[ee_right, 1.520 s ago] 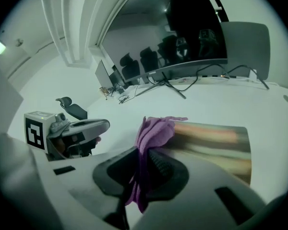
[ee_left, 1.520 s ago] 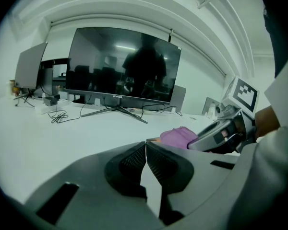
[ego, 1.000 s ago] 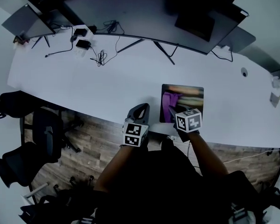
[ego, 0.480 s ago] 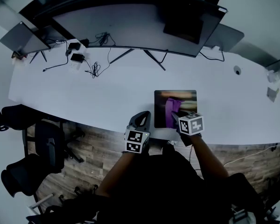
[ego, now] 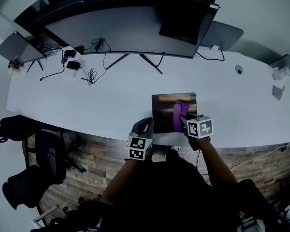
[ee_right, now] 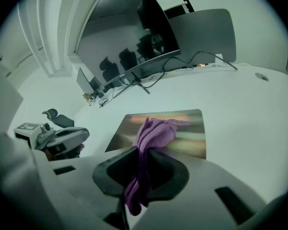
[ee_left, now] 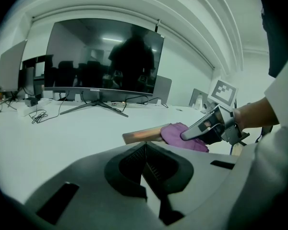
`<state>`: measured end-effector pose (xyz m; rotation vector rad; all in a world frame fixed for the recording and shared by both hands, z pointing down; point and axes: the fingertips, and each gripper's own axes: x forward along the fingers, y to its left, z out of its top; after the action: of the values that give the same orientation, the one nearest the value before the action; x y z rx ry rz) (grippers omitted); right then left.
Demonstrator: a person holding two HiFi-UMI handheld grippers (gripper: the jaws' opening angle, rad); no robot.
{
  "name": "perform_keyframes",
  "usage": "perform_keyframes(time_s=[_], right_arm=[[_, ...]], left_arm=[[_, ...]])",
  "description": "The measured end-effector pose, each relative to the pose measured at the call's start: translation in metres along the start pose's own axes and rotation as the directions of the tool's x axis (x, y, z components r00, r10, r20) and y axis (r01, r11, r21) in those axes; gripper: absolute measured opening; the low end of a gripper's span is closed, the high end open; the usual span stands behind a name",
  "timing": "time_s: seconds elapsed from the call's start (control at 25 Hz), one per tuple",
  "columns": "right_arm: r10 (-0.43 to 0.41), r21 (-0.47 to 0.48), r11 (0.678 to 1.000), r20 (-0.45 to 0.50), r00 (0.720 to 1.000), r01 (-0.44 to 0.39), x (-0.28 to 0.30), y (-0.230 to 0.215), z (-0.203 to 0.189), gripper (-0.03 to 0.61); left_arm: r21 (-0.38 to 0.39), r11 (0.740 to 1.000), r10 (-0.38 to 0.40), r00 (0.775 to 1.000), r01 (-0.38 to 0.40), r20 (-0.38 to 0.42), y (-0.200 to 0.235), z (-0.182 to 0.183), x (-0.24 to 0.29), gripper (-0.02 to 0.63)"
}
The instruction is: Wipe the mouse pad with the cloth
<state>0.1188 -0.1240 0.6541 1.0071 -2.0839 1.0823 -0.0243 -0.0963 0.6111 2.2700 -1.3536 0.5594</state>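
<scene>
On the mouse pad (ego: 161, 105), at the near edge of the counter (ego: 111, 95): cloth (ee_right: 156, 132) trailing forward, long axis pointing straight away from the right tool (ee_right: 141, 163), clamped on its near end. Left tool (ee_left: 145, 163) closed on nothing, just beside the pad's left edge. Expect wiping strokes along that axis, probably by the right side.

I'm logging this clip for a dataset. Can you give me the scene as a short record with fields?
surface: white table
mouse pad: flat on the table, near its front edge
cloth: purple, bunched, lying on the mouse pad
right gripper: fingers shut on the cloth's near end
left gripper: fingers together, empty, left of the mouse pad
background: wide monitor, loose cables at the table's far left
</scene>
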Motion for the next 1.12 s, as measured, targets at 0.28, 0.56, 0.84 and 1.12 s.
perform_keyframes(time_s=[0.28,0.56,0.84,1.12], right_arm=[[-0.045,0.038,0.998,-0.007,0.999,0.045,-0.015,-0.027,-0.006,0.063],[-0.081,0.089,0.993,-0.009,0.997,0.081,-0.029,-0.054,-0.009,0.063],[-0.120,0.119,0.986,-0.013,0.993,0.121,-0.044,-0.081,-0.013,0.063],[-0.156,0.139,0.978,-0.011,0.988,0.156,-0.057,-0.100,-0.019,0.063]], left_arm=[[0.011,1.000,-0.027,1.000,0.027,0.004,-0.012,0.006,0.008,0.021],[0.041,0.998,-0.050,0.999,0.050,-0.016,-0.020,0.002,0.014,0.021],[0.076,0.995,-0.065,0.998,0.066,-0.024,-0.027,0.004,0.013,0.021],[0.082,0.994,-0.063,0.998,0.065,-0.024,-0.023,0.004,0.007,0.021]])
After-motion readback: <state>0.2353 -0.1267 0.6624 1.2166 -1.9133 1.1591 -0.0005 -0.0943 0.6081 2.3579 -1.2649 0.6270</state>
